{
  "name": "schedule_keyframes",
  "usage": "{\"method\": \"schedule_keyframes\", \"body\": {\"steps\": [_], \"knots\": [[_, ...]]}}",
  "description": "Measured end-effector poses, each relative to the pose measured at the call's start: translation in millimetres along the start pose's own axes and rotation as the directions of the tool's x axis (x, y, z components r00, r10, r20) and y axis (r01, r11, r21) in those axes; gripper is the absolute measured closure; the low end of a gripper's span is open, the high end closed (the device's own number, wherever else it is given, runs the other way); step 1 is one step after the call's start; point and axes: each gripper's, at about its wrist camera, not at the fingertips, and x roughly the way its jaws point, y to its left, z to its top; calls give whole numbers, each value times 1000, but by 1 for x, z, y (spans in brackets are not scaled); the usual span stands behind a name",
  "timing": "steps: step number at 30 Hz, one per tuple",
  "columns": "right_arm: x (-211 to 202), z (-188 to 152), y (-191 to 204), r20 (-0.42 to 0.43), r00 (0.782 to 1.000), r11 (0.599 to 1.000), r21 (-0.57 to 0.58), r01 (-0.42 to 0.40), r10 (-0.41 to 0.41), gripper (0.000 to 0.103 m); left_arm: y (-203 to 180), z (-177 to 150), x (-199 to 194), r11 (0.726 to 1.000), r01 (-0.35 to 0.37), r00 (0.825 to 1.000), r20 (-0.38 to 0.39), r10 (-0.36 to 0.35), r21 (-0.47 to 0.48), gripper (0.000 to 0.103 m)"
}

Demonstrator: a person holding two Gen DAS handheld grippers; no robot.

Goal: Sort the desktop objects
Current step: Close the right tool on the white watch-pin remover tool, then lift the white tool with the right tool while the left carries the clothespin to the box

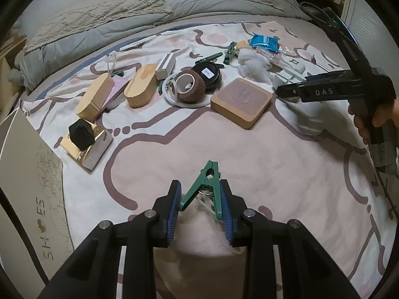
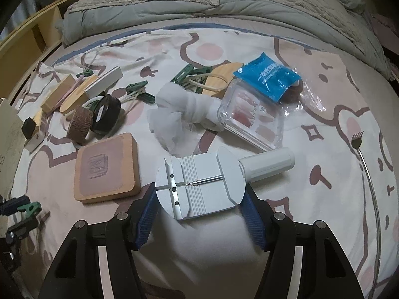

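Observation:
My left gripper [image 1: 200, 194] is shut on a green clothes clip [image 1: 207, 186] with white cord, held above the pink and white bedsheet. My right gripper [image 2: 199, 196] has its blue pads against both sides of a pale blue round watch-link tool [image 2: 199, 186] with a white cylindrical handle [image 2: 266, 165]. The right gripper also shows in the left wrist view [image 1: 286, 92], over that tool [image 1: 286, 76]. A square wooden coaster [image 2: 107, 168] lies left of the tool and shows in the left wrist view [image 1: 240, 102] too.
Several objects lie in a row: two wooden boxes [image 1: 119, 92], a brown woven roll [image 1: 192, 87], a black round tin [image 1: 207, 73], more green clips [image 2: 189, 74], white gauze [image 2: 184, 109], a clear case [image 2: 251, 122], a blue packet [image 2: 269, 77], a back scratcher [image 2: 359, 147]. A shoe box [image 1: 27, 174] stands left.

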Motion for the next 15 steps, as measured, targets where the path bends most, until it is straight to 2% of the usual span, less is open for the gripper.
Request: {"method": "schedule_keyframes", "body": {"steps": [15], "knots": [[-41, 16, 5, 133, 990, 999, -11, -37, 39, 38, 3, 16, -22, 999, -31, 996, 79, 34, -33, 73]]}}
